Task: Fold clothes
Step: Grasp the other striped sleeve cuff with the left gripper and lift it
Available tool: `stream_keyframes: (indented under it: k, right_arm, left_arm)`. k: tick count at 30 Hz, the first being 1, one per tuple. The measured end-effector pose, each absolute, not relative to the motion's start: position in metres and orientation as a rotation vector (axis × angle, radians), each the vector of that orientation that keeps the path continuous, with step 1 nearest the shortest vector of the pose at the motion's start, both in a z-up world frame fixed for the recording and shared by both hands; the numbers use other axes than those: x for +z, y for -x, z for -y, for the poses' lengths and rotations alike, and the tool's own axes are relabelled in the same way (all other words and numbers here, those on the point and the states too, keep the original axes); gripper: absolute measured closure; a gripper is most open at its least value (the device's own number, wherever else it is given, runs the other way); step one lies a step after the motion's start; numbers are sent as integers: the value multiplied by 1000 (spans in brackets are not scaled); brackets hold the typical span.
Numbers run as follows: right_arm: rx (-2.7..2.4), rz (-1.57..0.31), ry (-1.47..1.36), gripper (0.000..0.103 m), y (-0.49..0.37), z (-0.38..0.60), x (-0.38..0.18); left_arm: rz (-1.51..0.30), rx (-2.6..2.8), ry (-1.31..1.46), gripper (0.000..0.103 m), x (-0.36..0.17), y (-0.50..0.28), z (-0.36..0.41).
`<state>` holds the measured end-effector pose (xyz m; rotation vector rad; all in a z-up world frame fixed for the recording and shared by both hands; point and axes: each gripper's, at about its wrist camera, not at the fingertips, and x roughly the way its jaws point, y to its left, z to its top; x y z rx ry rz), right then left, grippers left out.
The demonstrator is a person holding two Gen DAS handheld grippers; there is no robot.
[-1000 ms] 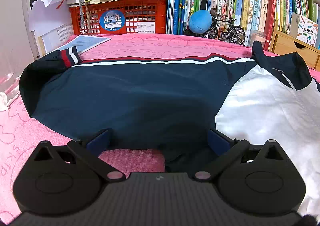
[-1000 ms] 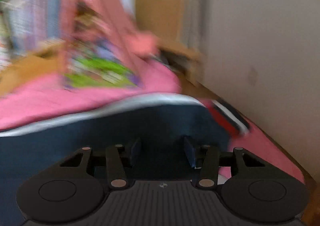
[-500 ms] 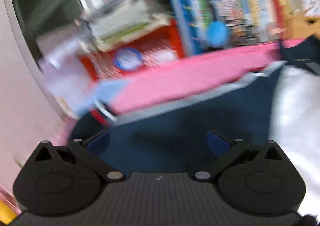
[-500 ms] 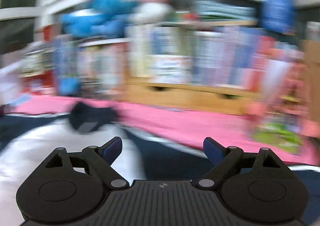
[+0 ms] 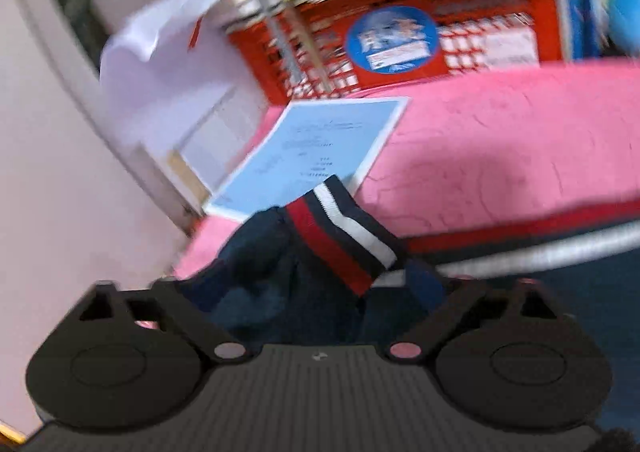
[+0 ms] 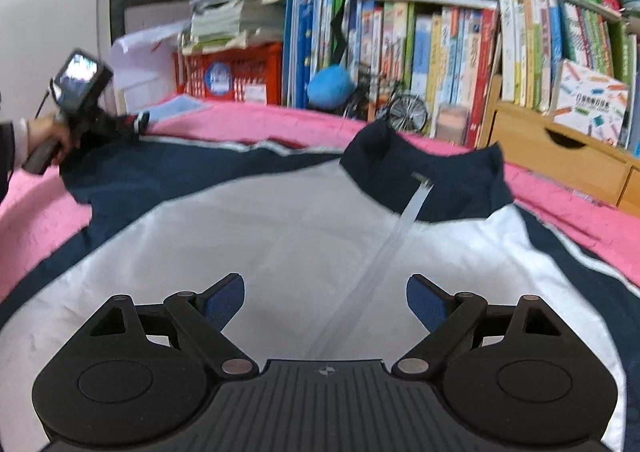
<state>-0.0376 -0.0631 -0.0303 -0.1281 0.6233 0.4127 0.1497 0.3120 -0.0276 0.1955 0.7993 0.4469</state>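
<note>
Jacket (image 6: 280, 236) sleeve cuff (image 5: 344, 236) sits between closing left tool (image 5: 312, 292); right tool (image 6: 326, 300) released; labels unreadable.

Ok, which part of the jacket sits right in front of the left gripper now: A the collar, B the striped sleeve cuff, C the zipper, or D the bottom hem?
B: in the left wrist view the striped sleeve cuff, red, navy and white, lies just ahead of the left gripper, partly over a blue sheet of paper; the gripper is closing, the sleeve's dark fabric between its fingers.
</note>
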Motion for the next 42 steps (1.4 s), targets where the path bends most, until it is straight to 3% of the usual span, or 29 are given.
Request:
stream_keyframes:
  k: [1, 2, 7, 11, 18, 24, 28, 31, 36, 42]
  right_arm:
    - [411, -637, 123, 14, 36, 63, -33]
    - [409, -650, 117, 13, 34, 62, -36]
    - [402, -671, 88, 9, 34, 65, -45]
    - [400, -676, 88, 8, 34, 67, -46]
    - [405, -681, 95, 5, 34, 67, -47]
    - [407, -684, 99, 4, 33, 66, -47]
    - [404, -684, 103, 3, 33, 66, -47]
    - [401, -684, 105, 3, 34, 65, -47]
    - [395, -686, 108, 1, 34, 66, -47]
    - [396, -691, 106, 0, 33, 66, -48]
  left_arm:
    - [-802, 439, -145, 57, -26, -151, -317]
    - [-801, 439, -126, 67, -24, -151, -318]
    - [-606, 397, -128, 81, 22, -137, -308]
    - [-481, 478, -120, 79, 61, -117, -310]
    - [-656, 651, -335, 66, 39, -109, -320]
    - [-586, 603, -245, 64, 58, -89, -325]
    - [-601, 385, -267, 51, 58, -77, -303]
    - [-738, 252, -278, 51, 26, -85, -281]
    - [-871, 218, 48, 49, -22, -110, -304]
    - [-894, 568, -105, 59, -12, -127, -335]
